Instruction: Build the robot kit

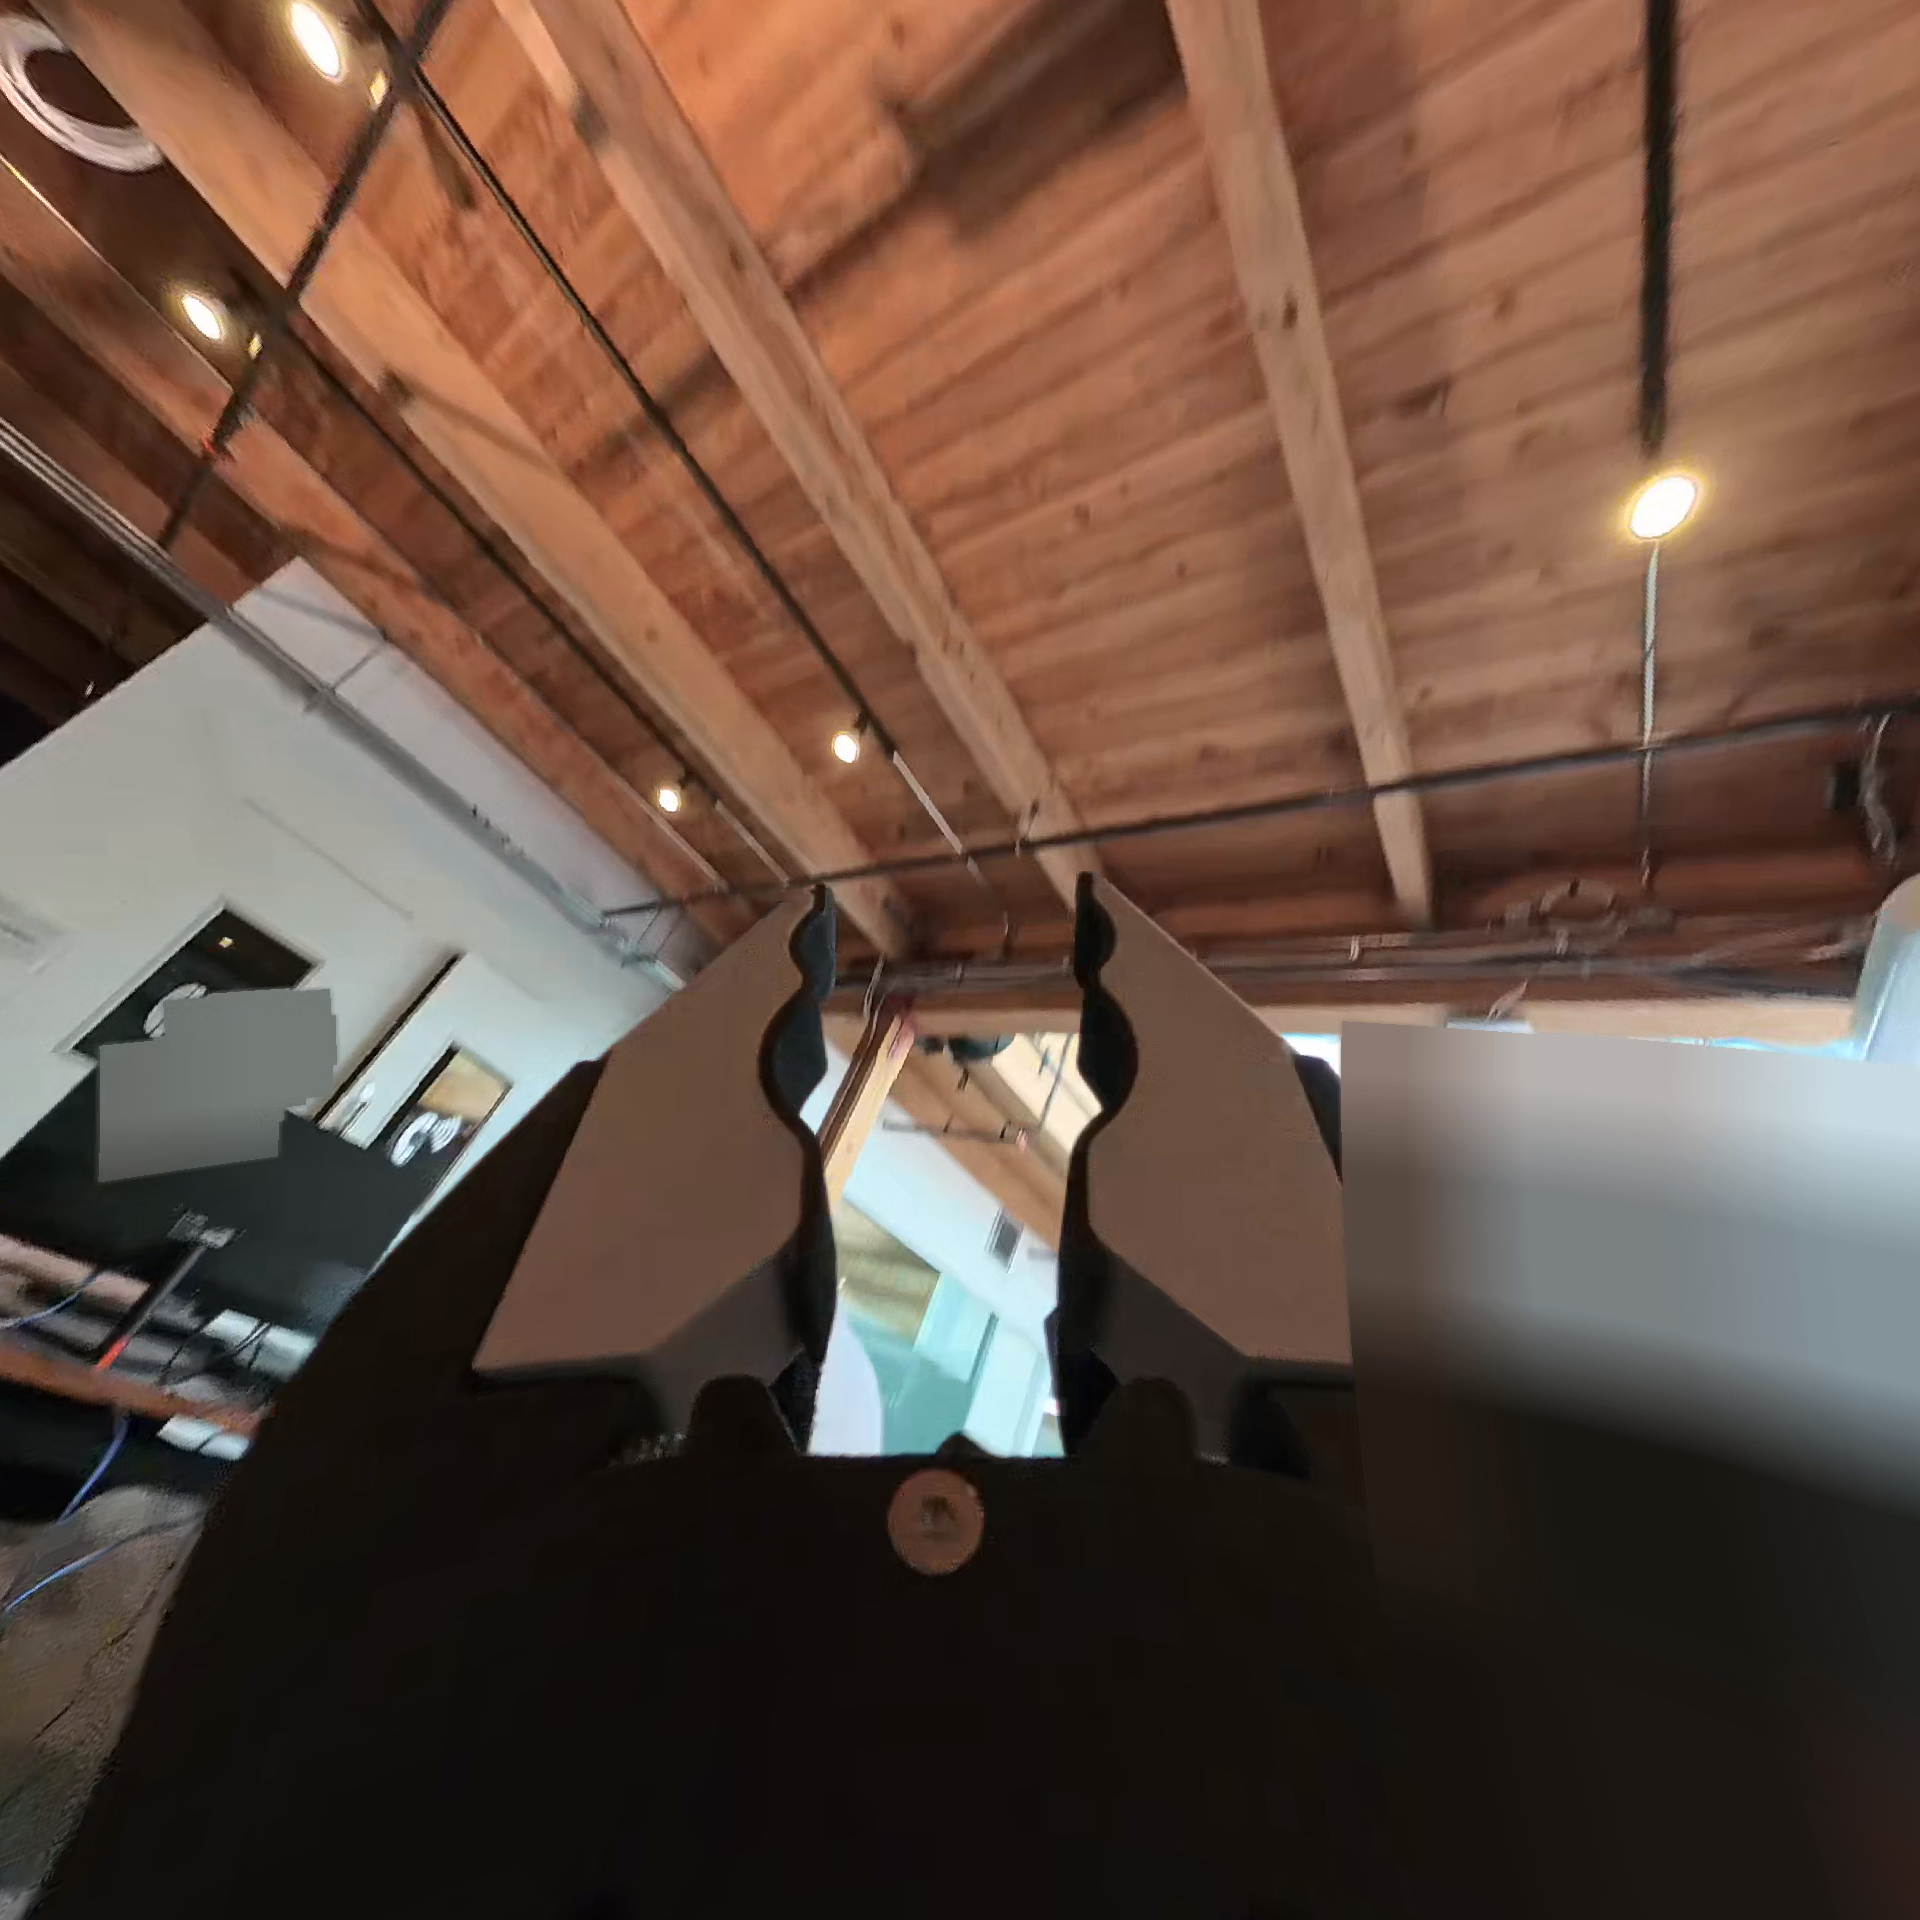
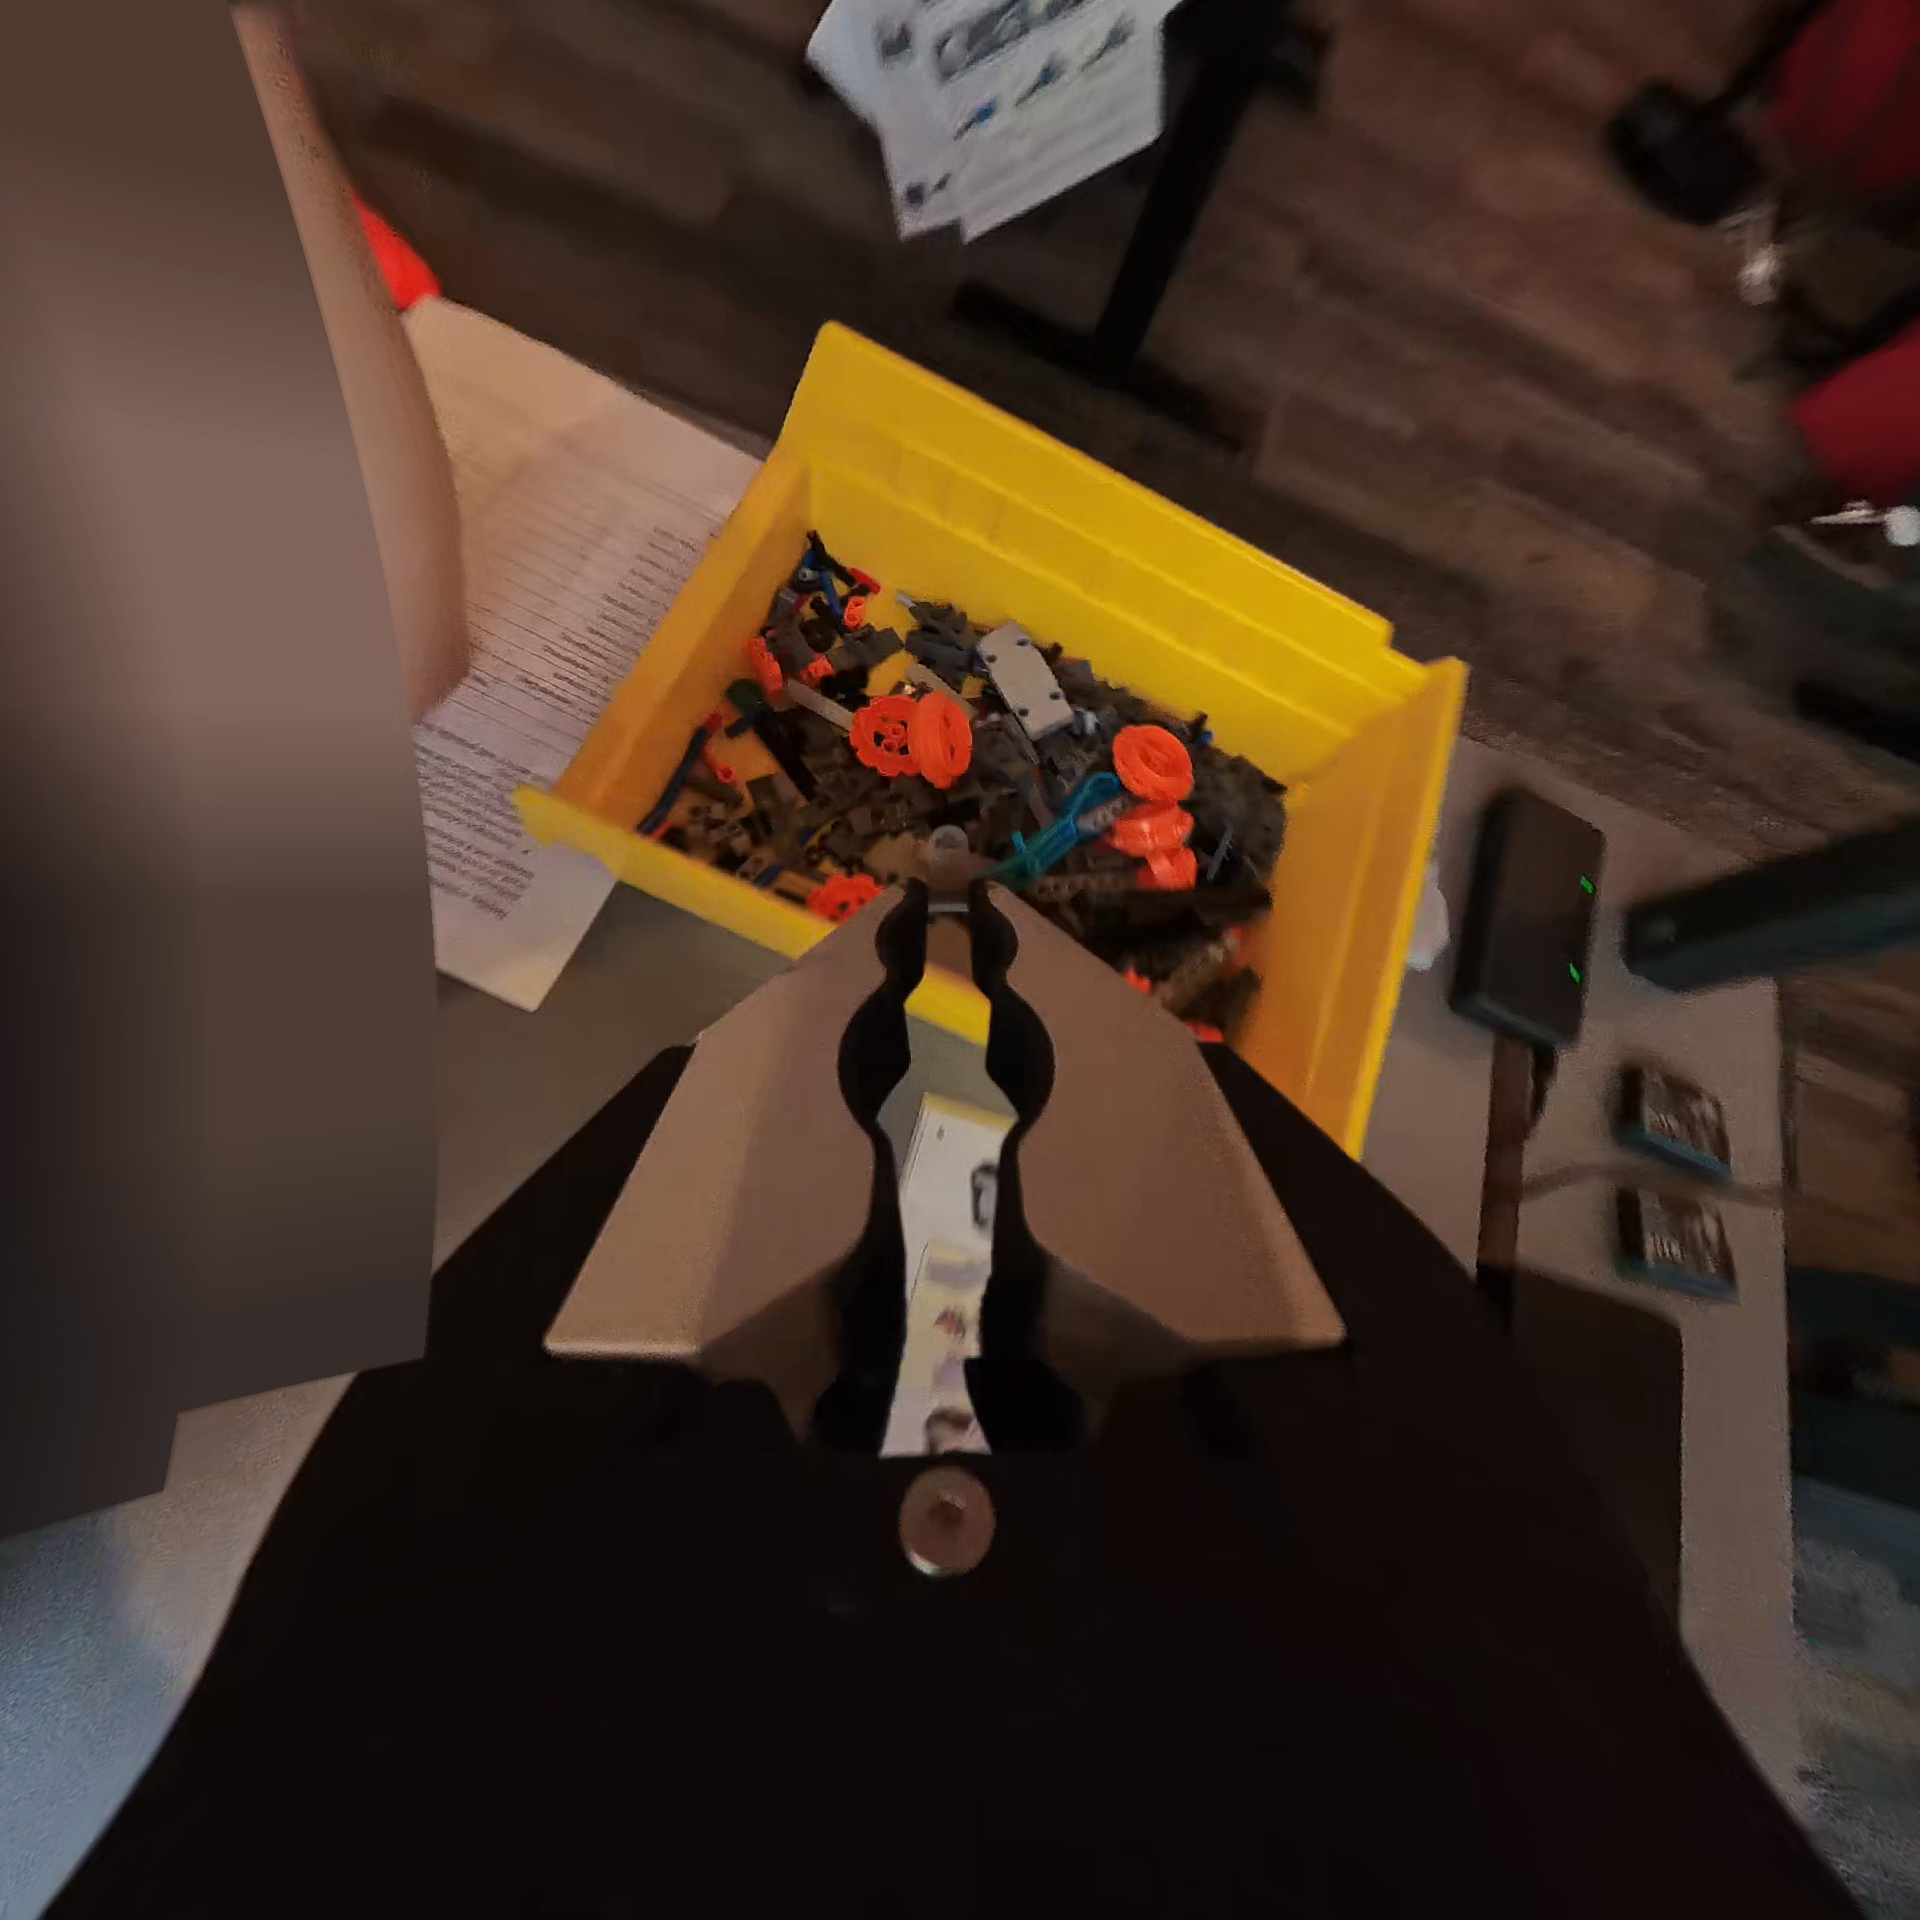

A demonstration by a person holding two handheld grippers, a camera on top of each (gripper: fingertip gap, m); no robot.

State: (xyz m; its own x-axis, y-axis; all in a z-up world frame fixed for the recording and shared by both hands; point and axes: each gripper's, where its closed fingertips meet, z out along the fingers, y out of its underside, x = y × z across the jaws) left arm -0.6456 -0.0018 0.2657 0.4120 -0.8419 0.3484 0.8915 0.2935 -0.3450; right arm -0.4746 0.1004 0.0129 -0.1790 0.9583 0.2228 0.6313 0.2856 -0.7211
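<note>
A: How is the left gripper (image 1: 951, 894) sitting?
B: It's tilting up toward the wooden plank ceiling (image 1: 1039, 364), jaws apart, gripping nothing.
A: The right gripper (image 2: 948, 896)?
B: It's angling down, pinching a small grey piece (image 2: 948, 850) above the yellow plastic bin (image 2: 1340, 862) of loose building parts.

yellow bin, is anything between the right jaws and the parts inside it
Nothing visible blocks the way. The right gripper hangs over the near rim of the yellow bin, jaws nearly closed on a small grey piece, and the bin's top is open above the loose parts. The left gripper points up at the ceiling.
</note>
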